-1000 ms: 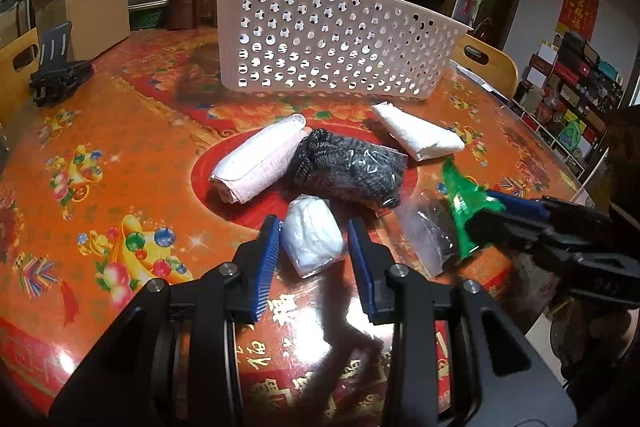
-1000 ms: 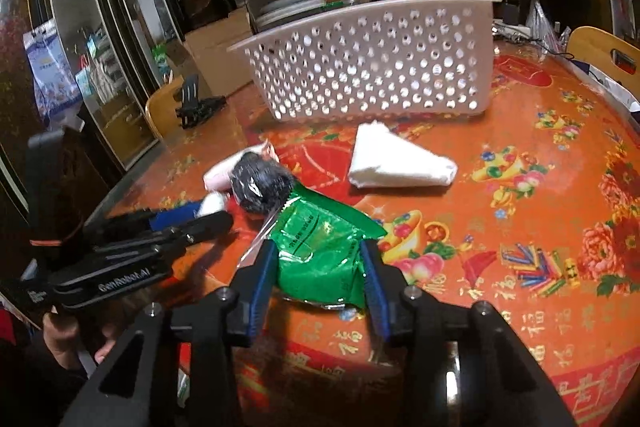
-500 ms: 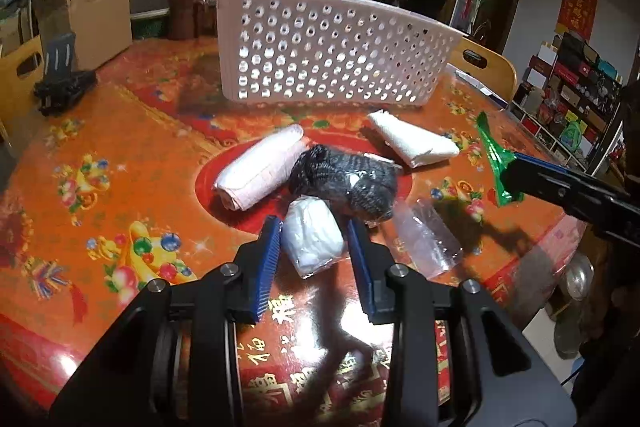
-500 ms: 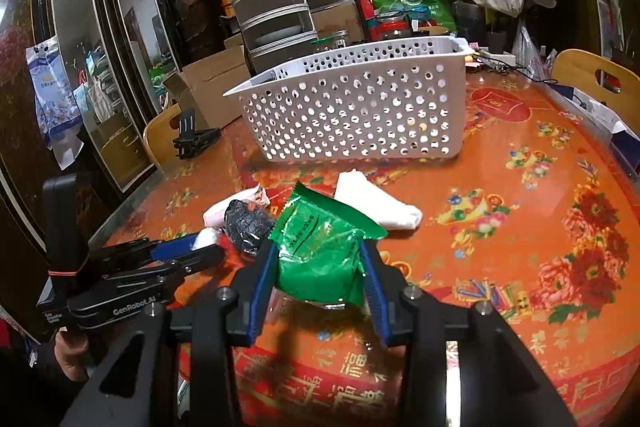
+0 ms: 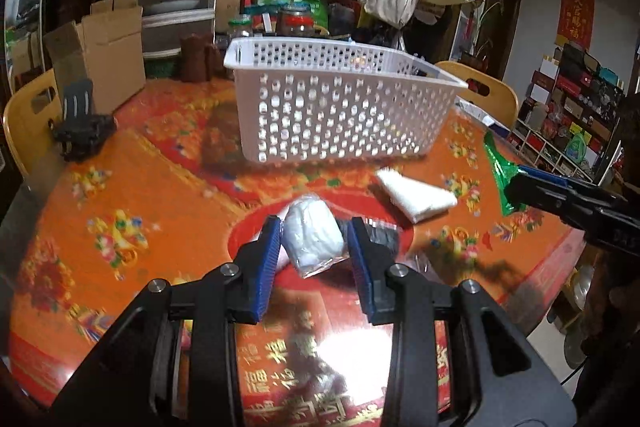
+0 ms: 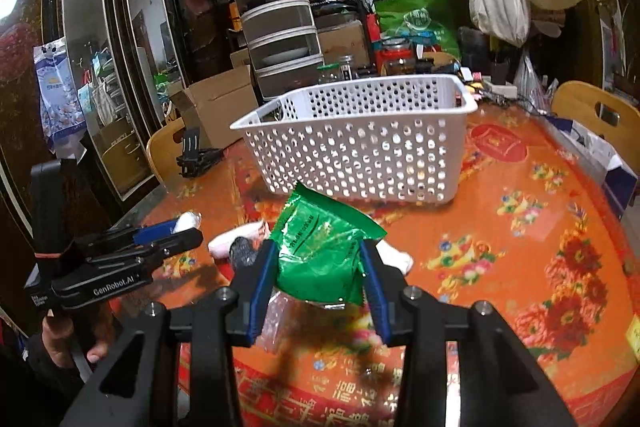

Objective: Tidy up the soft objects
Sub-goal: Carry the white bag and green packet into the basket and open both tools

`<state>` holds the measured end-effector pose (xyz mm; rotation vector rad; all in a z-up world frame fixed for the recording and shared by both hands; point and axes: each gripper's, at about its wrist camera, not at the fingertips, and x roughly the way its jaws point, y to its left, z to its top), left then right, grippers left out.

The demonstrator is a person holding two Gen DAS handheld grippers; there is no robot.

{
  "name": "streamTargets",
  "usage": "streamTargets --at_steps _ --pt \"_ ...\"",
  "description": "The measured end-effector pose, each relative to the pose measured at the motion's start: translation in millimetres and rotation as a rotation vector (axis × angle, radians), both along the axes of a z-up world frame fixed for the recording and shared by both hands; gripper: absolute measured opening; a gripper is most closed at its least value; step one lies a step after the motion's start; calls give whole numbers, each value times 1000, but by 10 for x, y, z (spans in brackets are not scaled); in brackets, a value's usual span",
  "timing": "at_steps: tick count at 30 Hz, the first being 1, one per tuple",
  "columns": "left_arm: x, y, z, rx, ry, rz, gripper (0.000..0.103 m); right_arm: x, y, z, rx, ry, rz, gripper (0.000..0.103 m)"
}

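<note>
On the round table (image 5: 132, 195) with its orange and red flowered cover stands a white basket (image 5: 340, 115) full of holes, at the far side of the middle. Near the camera in the left wrist view, the left gripper (image 5: 314, 247) is grasping a small white bundle (image 5: 312, 237) wrapped in clear plastic; both blue pads (image 5: 267, 259) press its sides and the bundle is raised above the table. Behind this bundle a dark grey knitted roll (image 5: 384, 235) lies on the red circle of the cover, mostly hidden. Further right, between the grippers and the basket, a folded white cloth (image 5: 416, 193) lies flat on the table, apart from the basket. At the right edge of the same view the right gripper (image 5: 516, 193) comes in, with a green packet (image 5: 500, 179) clenched between its fingers. The right wrist view shows this packet (image 6: 324, 251) closely: it is shiny, crumpled, and held by its lower part, with its top corner pointing toward the near wall of the basket (image 6: 360, 159), but it is not touching it. Under the right gripper (image 6: 320, 271) a clear plastic bag (image 6: 276, 323) lies on the table. To the left in this view a pink and white roll (image 6: 236, 239) lies beside the grey roll (image 6: 244, 253). The left gripper (image 6: 188, 229) is seen there from the side, with the white bundle (image 6: 189, 221) at its tip. A black stand (image 5: 80, 131) sits at the far left of the table.
</note>
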<state>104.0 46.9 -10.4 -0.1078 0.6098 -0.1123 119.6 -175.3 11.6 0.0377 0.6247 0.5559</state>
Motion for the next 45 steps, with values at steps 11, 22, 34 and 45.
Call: streamTargets --at_steps 11,22,34,45 --pt "196 23 590 32 -88 -22 32 183 62 410 -31 -81 3 41" --pt "763 61 1236 31 -114 -54 32 699 84 887 -54 -119 -16 41" --pt "1867 -140 1528 42 10 -54 32 1417 391 1054 -142 -52 -7 41" --pt "2808 34 1068 26 211 46 32 2243 600 617 -251 113 -37 41"
